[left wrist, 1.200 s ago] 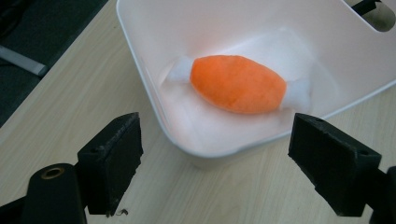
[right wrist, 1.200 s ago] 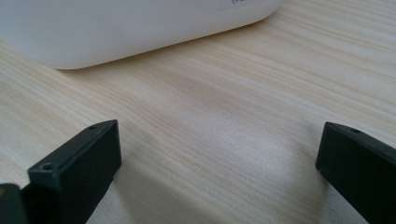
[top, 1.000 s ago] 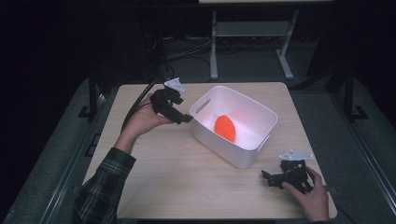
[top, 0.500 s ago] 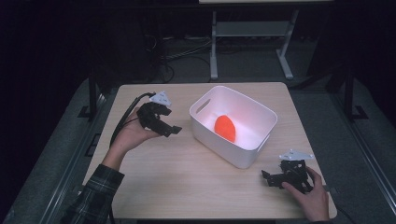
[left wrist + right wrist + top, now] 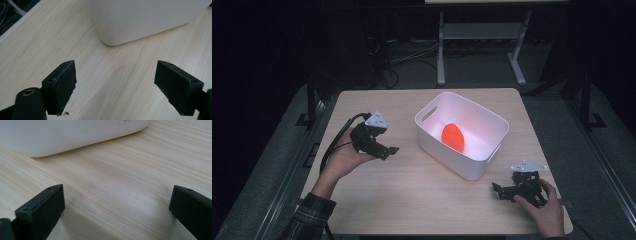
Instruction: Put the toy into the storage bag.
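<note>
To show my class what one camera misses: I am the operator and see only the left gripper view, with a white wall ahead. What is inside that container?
Observer: The white bin holds one orange object.
Operator: Where is the other gripper?
Observer: The right gripper is at the near right corner of the table, jaws open, with nothing between them.
Operator: Can the bin be lifted by anything?
Observer: A handle slot is cut into its far left wall.

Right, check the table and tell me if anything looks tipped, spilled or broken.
Nothing stands out. The white tub sits upright on the table, turned at an angle to its edges, with the orange thing lying inside it. The left gripper and right gripper are open and hold nothing.
</note>
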Available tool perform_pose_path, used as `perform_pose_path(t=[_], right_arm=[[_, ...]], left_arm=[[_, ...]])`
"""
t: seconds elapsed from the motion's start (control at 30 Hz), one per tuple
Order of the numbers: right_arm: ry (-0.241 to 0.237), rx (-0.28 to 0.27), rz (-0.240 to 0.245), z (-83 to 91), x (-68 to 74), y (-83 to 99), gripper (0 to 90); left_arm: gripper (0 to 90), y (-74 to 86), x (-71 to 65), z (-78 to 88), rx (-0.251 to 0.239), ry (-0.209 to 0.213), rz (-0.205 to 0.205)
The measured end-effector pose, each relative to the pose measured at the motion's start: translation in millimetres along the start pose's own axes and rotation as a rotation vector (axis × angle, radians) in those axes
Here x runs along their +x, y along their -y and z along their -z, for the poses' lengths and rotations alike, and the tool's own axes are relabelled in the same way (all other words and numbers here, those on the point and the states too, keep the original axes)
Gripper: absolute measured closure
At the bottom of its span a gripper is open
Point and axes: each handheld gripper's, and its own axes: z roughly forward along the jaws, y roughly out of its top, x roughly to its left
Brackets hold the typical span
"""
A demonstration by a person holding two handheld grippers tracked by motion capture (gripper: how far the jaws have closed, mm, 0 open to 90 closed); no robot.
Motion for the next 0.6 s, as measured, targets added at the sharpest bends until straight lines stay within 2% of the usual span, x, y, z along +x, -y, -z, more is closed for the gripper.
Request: perform_pose_path(t=[0.1, 0.13, 0.17, 0.3, 0.6], right_arm=[[0.001, -0.001, 0.001, 0.0, 0.0, 0.1, 0.0], [0.001, -0.001, 0.000, 0.0, 0.0, 0.0, 0.0], [-0.001, 0.000, 0.001, -0.1, -0.1, 0.0, 0.0], [-0.002, 0.000, 0.002, -0.1, -0.2, 0.0, 0.0], [-0.001, 0.000, -0.002, -0.1, 0.0, 0.0, 0.0]], left_arm=[[16.9, 1.2, -2.9, 3.2, -0.007, -0.009, 0.000], [17.0, 4.9, -4.1, 5.1, -0.046, -0.013, 0.005], [20.1, 7.9, -3.9, 5.2, -0.062, -0.003, 0.021], [20.1, 23.0, -6.7, 0.6, -0.081, -0.001, 0.041], [16.9, 59.1, -19.4, -7.8, -0.080, -0.002, 0.086]])
